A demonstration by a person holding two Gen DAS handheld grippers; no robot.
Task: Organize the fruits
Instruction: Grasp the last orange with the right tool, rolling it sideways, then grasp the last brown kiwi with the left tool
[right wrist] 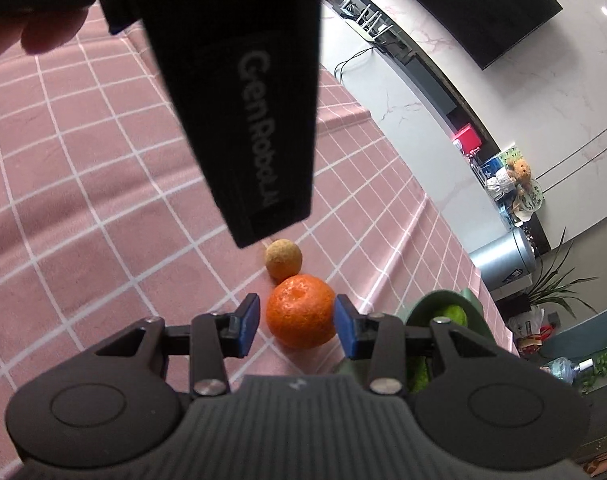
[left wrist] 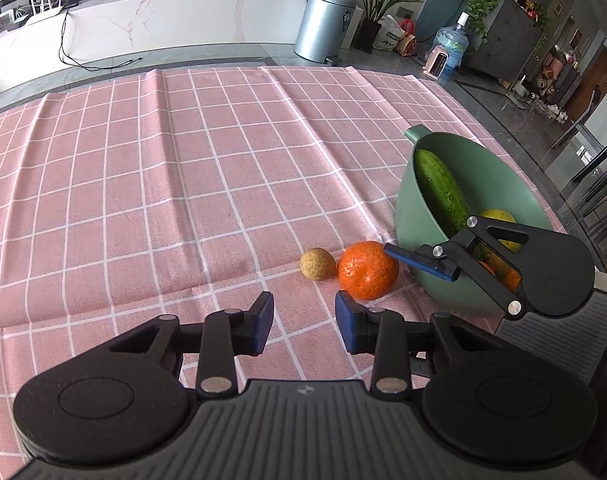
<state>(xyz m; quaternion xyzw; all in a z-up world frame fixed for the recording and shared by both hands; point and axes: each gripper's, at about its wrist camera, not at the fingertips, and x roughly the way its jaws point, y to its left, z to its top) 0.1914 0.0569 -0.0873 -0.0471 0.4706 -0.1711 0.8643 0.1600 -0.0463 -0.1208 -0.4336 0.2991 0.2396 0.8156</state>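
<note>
Two handheld grippers close in on loose fruit on a table under a pink checked tablecloth (left wrist: 143, 184). Nearest in its own wrist view, the right gripper (right wrist: 296, 324) has its blue pads spread either side of the orange (right wrist: 301, 311) without visibly pressing on it, so nothing is grasped yet; the left gripper (left wrist: 304, 324) hovers parted over bare cloth just short of the same fruit, also empty. The orange lies toward the right edge of the table, touching or nearly touching a small tan ball-like fruit (left wrist: 317, 264) on its far side, with the green bowl (left wrist: 491, 168) just beside it at that edge. Inside the bowl rest one cucumber (left wrist: 439, 188), one yellow fruit (left wrist: 499, 216) and what looks like more orange-coloured fruit, partly hidden behind the right gripper. The count on the cloth: one orange, one small tan fruit; one bowl; two grippers. The orange is likely light to moderately heavy, firm but with a giving, dimpled peel that should hold against the pads; being round, it may roll, so it is best taken across its widest middle, with gentle pressure. Beyond the far edge of the table stand a white marble counter (left wrist: 175, 20) and a metal bin (left wrist: 327, 24).
</note>
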